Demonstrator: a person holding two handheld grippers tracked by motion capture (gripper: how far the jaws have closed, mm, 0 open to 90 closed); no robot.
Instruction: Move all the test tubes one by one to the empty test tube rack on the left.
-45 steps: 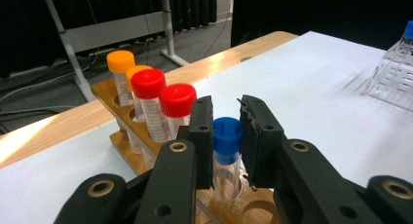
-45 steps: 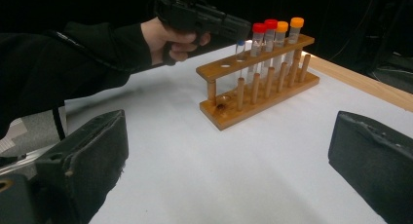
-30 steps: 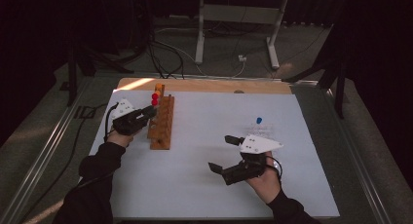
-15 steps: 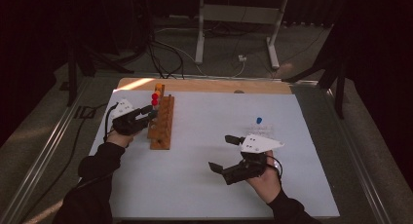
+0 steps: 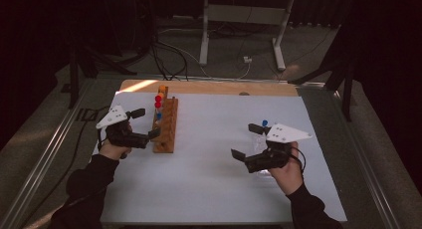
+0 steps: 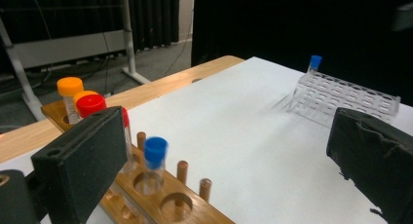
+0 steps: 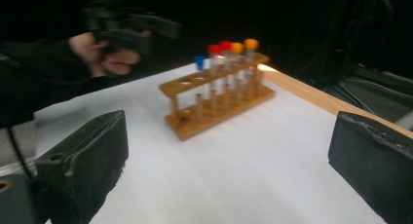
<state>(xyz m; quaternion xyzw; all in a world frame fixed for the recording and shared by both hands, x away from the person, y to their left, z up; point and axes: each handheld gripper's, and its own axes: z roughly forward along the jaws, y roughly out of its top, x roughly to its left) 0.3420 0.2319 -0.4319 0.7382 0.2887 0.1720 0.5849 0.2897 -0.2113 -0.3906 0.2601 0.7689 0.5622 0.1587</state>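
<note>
Your left gripper (image 5: 145, 123) stands wide open and empty beside the wooden rack (image 5: 165, 127); your right gripper (image 5: 246, 140) likewise, near the clear rack (image 6: 341, 98). Blue-capped tube (image 6: 155, 161) sits in the wooden rack. Risk: a jaw clips neighbouring red-capped tubes (image 5: 158, 101) on approach.

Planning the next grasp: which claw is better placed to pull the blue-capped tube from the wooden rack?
Left. The left claw is open right beside the wooden rack, with the blue-capped tube just ahead. The right claw sits far across the table, also open.
</note>
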